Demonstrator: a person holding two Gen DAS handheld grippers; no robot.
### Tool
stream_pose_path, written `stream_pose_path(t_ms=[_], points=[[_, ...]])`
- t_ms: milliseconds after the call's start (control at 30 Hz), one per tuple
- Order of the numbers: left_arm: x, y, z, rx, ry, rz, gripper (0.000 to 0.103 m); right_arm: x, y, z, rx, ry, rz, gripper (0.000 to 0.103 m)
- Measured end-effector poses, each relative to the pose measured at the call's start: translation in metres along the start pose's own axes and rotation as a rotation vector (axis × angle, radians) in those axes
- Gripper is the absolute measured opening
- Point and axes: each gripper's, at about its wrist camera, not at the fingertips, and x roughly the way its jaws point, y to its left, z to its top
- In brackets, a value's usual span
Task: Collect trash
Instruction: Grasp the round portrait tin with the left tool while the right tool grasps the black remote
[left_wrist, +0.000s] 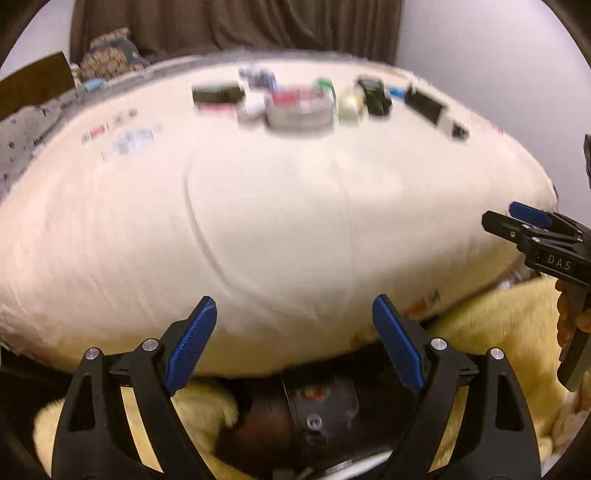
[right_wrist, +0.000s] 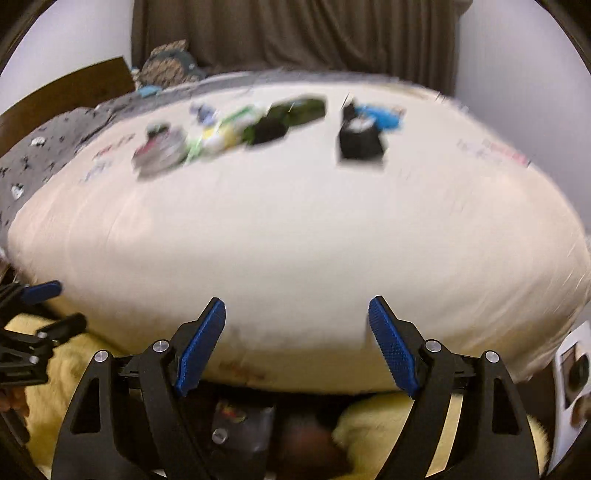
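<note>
Left wrist view: my left tool (left_wrist: 293, 341) and right tool (right_wrist: 297, 343) gape wide, both empty. Beyond the cream bedspread (left_wrist: 280, 221), blurred wrappers and small boxes (left_wrist: 295, 105) look light and crushable; I'd pinch their edges

Light: even, soft, indoor, no hard shadows | Glare: none seen | Blur: heavy motion smear over the cream sheet (left_wrist: 280, 206) and the litter (left_wrist: 295, 103) toward 12 o'clock | Sharp: only the near blue pads (left_wrist: 192, 343) at 6 o'clock | Distortion: fisheye bulge, dark vignette at corners
</note>
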Motion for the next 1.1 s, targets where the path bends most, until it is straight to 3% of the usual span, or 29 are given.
stream_pose_path(t_ms=[267, 433, 567, 800, 833, 933, 1000, 1033, 1100], points=[[0.01, -0.012, 0.066, 0.023, -0.111, -0.004, 0.082, 0.02, -0.031, 0.059, 0.062, -0.102, -0.079, 0.081], [0.042, -0.017, 0.094, -0.014, -0.086, -0.003, 0.081, 0.037, -0.029, 0.085, 0.051, -0.119, -0.064, 0.08], [0.067, -0.017, 0.109, -0.036, -0.062, 0.038, 0.08, 0.048, -0.027, 0.095, 0.043, -0.115, -0.067, 0.074], [0.094, -0.017, 0.134, -0.076, -0.043, 0.007, 0.069, 0.076, -0.033, 0.109, 0.053, -0.073, -0.068, 0.065], [0.097, -0.017, 0.138, -0.085, -0.042, 0.003, 0.066, 0.079, -0.033, 0.109, 0.054, -0.065, -0.063, 0.059], [0.104, -0.015, 0.144, -0.101, -0.037, -0.015, 0.066, 0.087, -0.036, 0.108, 0.064, -0.047, -0.041, 0.053], [0.106, -0.015, 0.147, -0.097, -0.034, -0.017, 0.066, 0.092, -0.038, 0.107, 0.067, -0.029, -0.02, 0.036], [0.106, -0.015, 0.148, -0.093, -0.033, -0.017, 0.066, 0.093, -0.038, 0.106, 0.061, -0.029, -0.024, 0.02], [0.104, -0.015, 0.147, -0.087, -0.035, -0.024, 0.065, 0.089, -0.036, 0.104, 0.043, -0.034, -0.021, 0.011]])
